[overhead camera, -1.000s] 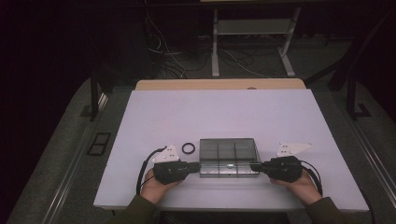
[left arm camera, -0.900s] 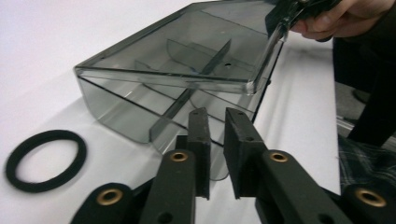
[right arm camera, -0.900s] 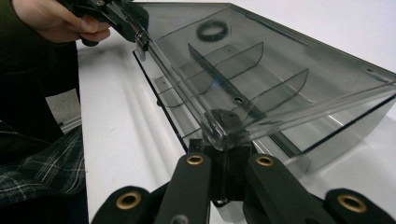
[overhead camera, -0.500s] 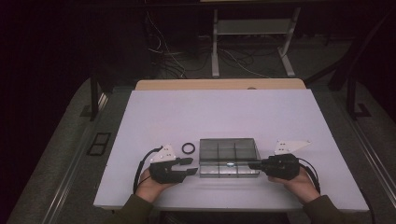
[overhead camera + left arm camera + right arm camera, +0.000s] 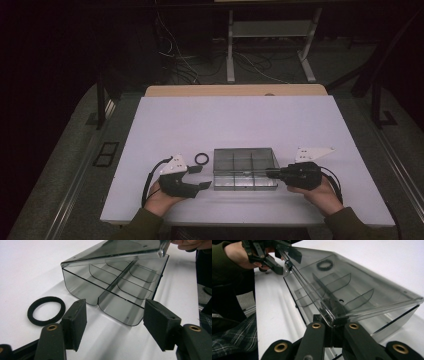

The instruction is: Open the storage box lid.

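Lid lifted on the compartment box, near edge of the table (image 5: 160,120).

The right gripper (image 5: 333,326) is clamped on the corner of the clear lid (image 5: 352,282), tilting it up over the smoky box (image 5: 245,169), whose divided compartments look bare. The left gripper (image 5: 113,321), jaws apart and just opening with nothing between them, sits just beside the box's end; a black ring (image 5: 46,310) lies on the table close by.

A smoky clear compartment box (image 5: 245,169) sits on the white desk (image 5: 240,120), its hinged lid (image 5: 112,250) raised slightly ajar.
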Available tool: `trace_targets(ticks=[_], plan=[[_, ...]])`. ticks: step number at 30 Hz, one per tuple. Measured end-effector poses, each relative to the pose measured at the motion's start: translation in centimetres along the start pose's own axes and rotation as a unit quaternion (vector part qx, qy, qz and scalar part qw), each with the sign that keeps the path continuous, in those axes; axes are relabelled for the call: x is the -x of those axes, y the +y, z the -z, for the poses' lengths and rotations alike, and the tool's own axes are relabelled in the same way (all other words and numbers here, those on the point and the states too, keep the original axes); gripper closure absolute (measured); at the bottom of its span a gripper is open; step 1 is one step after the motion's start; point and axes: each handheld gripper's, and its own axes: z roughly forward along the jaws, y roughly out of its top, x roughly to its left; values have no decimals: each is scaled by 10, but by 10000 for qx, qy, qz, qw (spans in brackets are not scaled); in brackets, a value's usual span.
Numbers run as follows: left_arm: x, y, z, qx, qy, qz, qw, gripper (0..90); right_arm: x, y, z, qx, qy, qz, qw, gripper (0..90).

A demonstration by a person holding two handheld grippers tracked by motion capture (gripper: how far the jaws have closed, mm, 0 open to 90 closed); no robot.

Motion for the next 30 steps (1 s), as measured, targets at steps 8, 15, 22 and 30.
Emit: trace_targets(ticks=[8, 15, 22, 30], plan=[[0, 0, 0, 22, -3, 8, 10000, 300, 1, 5, 2, 72, -9, 16, 10000, 891], [0, 0, 1, 95, 22, 11, 10000, 301, 3, 12, 4, 119, -50, 62, 9999, 891], [-1, 0, 2, 131, 53, 28, 9999, 301, 5, 16, 5, 149, -47, 124, 9998, 891], [-1, 1, 2, 138, 52, 16, 9999, 301, 8, 24, 7, 228, -71, 153, 9996, 891]])
